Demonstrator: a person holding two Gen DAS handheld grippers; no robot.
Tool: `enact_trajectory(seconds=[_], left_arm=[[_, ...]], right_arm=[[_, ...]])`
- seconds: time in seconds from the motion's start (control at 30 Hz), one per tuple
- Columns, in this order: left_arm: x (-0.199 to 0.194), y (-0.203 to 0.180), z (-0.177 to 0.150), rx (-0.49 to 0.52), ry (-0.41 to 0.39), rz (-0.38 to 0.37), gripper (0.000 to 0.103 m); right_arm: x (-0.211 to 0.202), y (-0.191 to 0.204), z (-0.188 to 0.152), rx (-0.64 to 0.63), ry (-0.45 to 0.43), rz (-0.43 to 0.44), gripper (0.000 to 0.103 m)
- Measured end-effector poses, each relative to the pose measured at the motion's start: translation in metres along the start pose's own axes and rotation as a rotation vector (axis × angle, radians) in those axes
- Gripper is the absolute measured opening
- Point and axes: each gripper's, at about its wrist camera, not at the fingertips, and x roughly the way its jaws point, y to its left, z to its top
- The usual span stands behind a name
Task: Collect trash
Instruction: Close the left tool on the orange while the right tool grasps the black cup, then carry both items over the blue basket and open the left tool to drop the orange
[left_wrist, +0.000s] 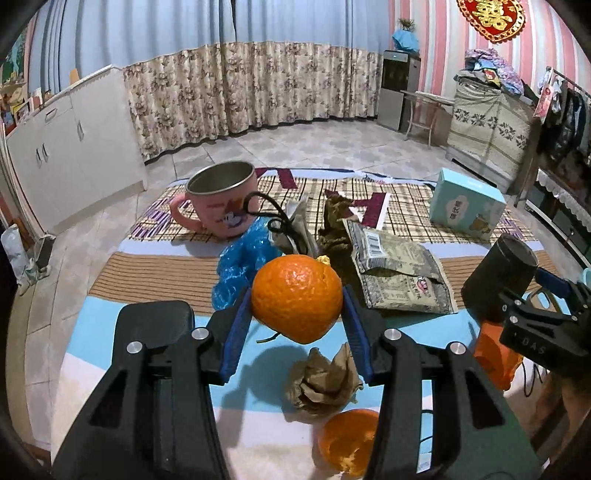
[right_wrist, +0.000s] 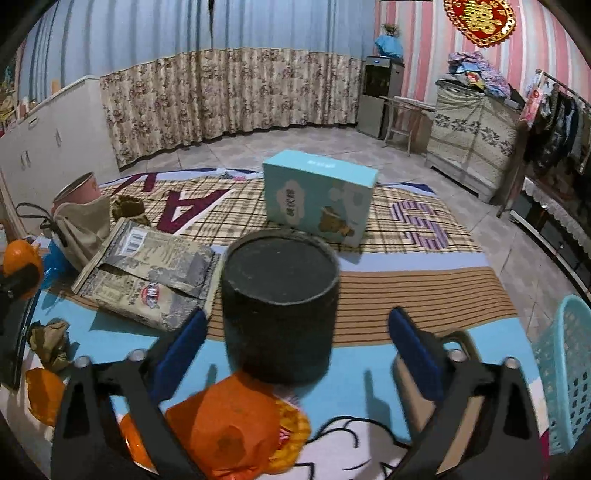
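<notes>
My left gripper (left_wrist: 297, 301) is shut on an orange (left_wrist: 296, 295) and holds it above the striped cloth. Below it lie a crumpled brown paper ball (left_wrist: 322, 380) and an orange peel (left_wrist: 349, 441). A blue plastic bag (left_wrist: 242, 266), a brown paper bag with black cord (left_wrist: 295, 225) and a grey snack packet (left_wrist: 397, 271) lie beyond. My right gripper (right_wrist: 295, 336) is open, its pads either side of a black cylindrical can (right_wrist: 279, 302); the can does not touch the pads. An orange plastic wrapper (right_wrist: 229, 421) lies under it.
A pink metal mug (left_wrist: 221, 201) stands at the back left, a light blue box (right_wrist: 319, 195) at the back. A turquoise basket (right_wrist: 567, 373) stands at the right edge. The table's cloth (right_wrist: 424, 295) is bare on the right.
</notes>
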Motion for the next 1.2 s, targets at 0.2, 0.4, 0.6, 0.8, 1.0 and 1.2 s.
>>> enact_trajectory(seconds=[0.2,0.4,0.6,0.8,1.0,1.2], left_arm=[[0.002,-0.001,-0.003,-0.007,0.011,0.009,0.047],[-0.004,-0.01,0.001,0.005,-0.008,0.016,0.047],[-0.033,-0.038,0.016,0.02,-0.062,-0.021,0.047],[-0.06,-0.103,0.02,0.031,-0.104,-0.109,0.047],[-0.058,-0.211,0.011,0.106,-0.044,-0.267,0.047],[-0.064,-0.321,-0.015,0.243,-0.022,-0.379,0.047]], right_arm=[[-0.004,0.003,-0.002,-0.023,-0.012,0.045,0.063],[-0.035,-0.013,0.002,-0.013,-0.092,0.046,0.063],[-0.089,-0.07,0.008,0.062,-0.145,0.03,0.063],[-0.142,-0.161,0.005,0.045,-0.148,-0.085,0.064],[-0.165,-0.255,-0.023,0.118,-0.111,-0.209,0.064],[-0.172,-0.327,-0.051,0.217,-0.074,-0.264,0.064]])
